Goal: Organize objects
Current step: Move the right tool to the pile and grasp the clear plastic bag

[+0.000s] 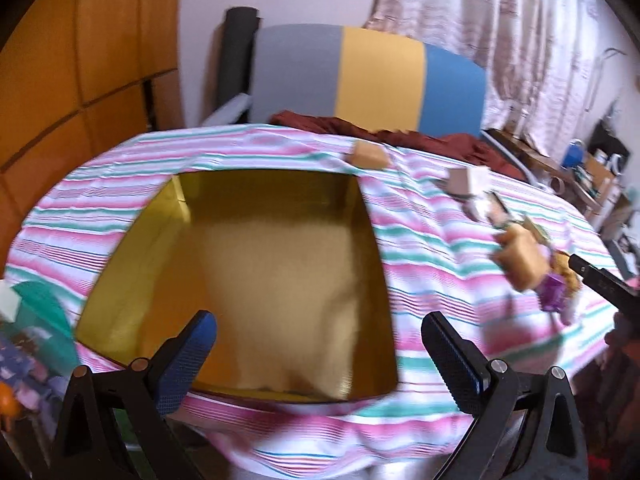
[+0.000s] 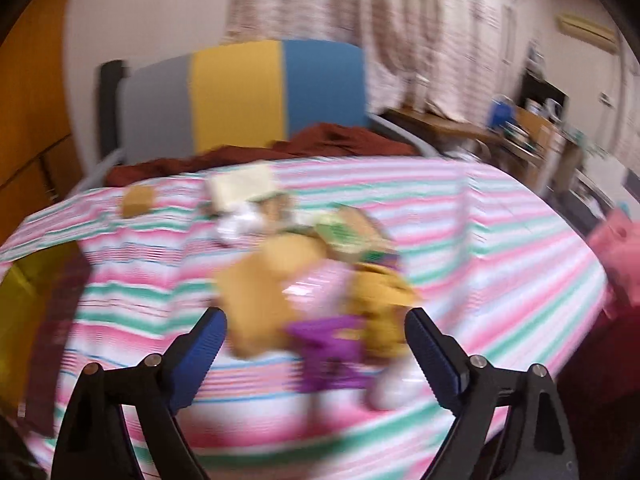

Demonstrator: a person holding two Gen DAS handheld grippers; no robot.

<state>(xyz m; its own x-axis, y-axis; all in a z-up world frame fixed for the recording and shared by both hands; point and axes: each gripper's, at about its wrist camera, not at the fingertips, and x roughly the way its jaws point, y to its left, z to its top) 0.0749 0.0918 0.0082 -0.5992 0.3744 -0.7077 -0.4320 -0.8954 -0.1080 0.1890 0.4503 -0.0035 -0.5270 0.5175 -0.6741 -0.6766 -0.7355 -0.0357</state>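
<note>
Your left tool [image 1: 318, 354] hangs with its fingers spread apart over the empty gold box [image 1: 248, 280] at frame centre, likely steadying the drop spot. Your right tool [image 2: 316, 354], also spread and holding nothing, frames the blurred toy pile [image 2: 320, 300] low in its view, ready to pick. A tan block [image 1: 370, 155] sits apart, upper centre. All rest on a striped sheet [image 1: 436, 248] over a bed; curtains [image 1: 500, 40] behind.

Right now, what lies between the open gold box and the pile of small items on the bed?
Only bare striped sheet. In the left wrist view it separates the gold box from the pile; nothing sits on that stretch.
</note>
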